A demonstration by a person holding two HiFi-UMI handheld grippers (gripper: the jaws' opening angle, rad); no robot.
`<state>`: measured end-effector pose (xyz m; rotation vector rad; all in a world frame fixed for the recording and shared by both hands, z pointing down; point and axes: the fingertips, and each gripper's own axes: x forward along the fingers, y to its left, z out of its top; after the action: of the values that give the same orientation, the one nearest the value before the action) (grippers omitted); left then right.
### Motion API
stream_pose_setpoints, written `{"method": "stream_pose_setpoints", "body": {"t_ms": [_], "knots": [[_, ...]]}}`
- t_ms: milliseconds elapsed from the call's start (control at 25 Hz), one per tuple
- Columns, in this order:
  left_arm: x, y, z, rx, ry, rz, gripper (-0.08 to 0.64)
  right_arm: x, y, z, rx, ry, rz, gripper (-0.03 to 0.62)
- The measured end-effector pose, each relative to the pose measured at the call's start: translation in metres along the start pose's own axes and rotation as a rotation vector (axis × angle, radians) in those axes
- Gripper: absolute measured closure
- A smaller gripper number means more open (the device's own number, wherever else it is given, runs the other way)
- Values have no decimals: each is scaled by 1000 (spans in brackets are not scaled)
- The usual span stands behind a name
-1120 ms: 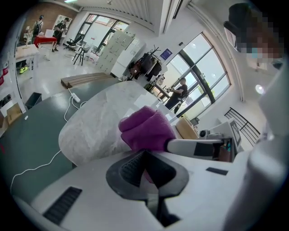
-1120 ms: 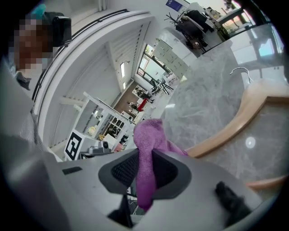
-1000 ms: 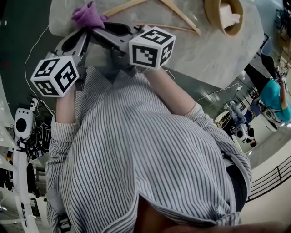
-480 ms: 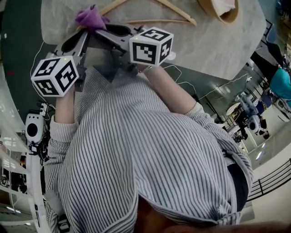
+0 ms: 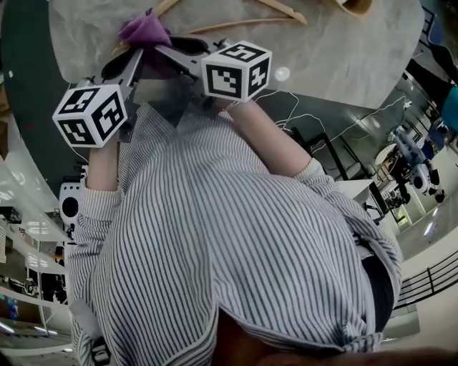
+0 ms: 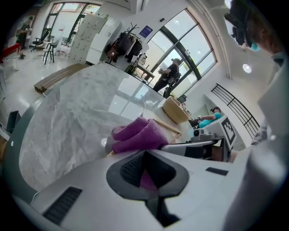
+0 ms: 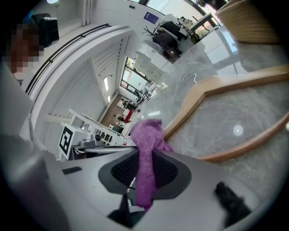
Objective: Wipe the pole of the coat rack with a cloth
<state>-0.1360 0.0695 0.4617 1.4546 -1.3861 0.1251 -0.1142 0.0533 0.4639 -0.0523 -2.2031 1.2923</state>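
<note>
A purple cloth (image 5: 143, 30) is bunched over the near edge of the marble table (image 5: 343, 50). Both grippers meet at it. My left gripper (image 5: 137, 51) reaches up from the left and is shut on the cloth (image 6: 137, 135), purple showing between its pads. My right gripper (image 5: 159, 48) comes in from the right and is shut on the same cloth (image 7: 146, 144), a strip of which hangs down through its jaws. Just beyond the cloth lie pale wooden bars (image 5: 236, 23) shaped like a hanger, flat on the table (image 7: 212, 90). No upright pole shows in any view.
A round wooden basket (image 5: 354, 6) sits on the table's far right (image 6: 177, 110). White cables (image 5: 300, 114) trail over the dark floor below the table's edge. A white machine (image 5: 68, 207) stands at the left, and other equipment and people are farther off at the right.
The table and cloth have slid toward the top of the head view and the room has shifted. Both grippers stay together on the purple cloth.
</note>
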Motion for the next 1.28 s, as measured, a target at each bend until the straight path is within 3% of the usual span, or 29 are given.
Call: {"method": "stream_pose_setpoints", "body": {"t_ms": [720,1280], "knots": [[43,-49,23,135,100,-121,549,-44,-32,16,83,-155,-94,509],[91,-89,12,241,202,-179,549,-97,-76,14,133,-262,-162,509]]}}
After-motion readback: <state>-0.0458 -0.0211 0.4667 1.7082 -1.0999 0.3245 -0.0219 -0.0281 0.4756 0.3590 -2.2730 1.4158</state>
